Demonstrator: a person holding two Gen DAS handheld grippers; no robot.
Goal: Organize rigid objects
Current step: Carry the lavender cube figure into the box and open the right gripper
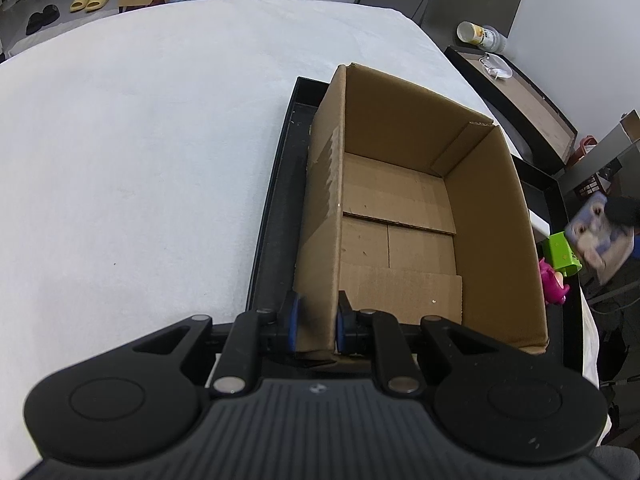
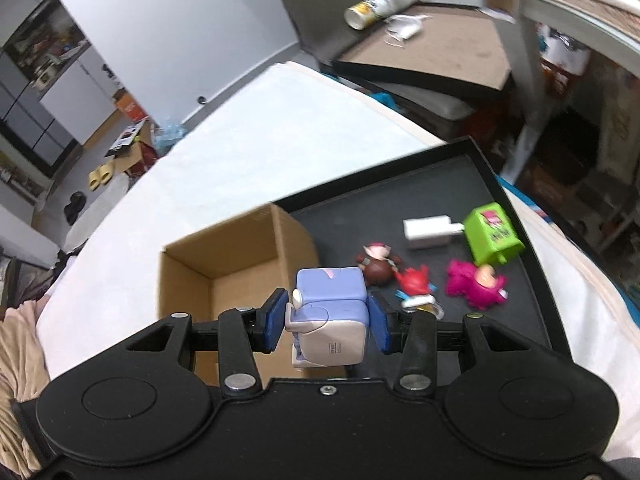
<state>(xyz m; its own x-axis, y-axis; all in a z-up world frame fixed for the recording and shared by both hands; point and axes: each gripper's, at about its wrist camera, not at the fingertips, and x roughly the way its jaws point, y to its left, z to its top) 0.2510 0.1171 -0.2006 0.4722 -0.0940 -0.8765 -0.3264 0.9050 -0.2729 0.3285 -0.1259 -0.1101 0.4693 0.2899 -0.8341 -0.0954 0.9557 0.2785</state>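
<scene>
Two claws at work. Left claw [image 1: 316,322], lower centre of its frame, is clamped on the near wall of the empty cardboard box [image 1: 420,216], which stands in the black tray [image 2: 516,280]. Right claw [image 2: 328,322] grips a blue-and-white block toy [image 2: 330,312] above the box's right wall. Risk: the smooth block could slip from the pads, or clip the rim and land among the figures at right.

An open brown cardboard box [image 2: 236,264] stands in the left part of a shallow black rectangular tray [image 2: 516,216] on a white cloth-covered table [image 1: 140,140]. To its right on the tray floor lie a white rectangular block [image 2: 426,232], a green cube-shaped box [image 2: 494,234], and before them three small plastic figures, brown [image 2: 378,266], red [image 2: 414,282] and magenta [image 2: 476,282].
</scene>
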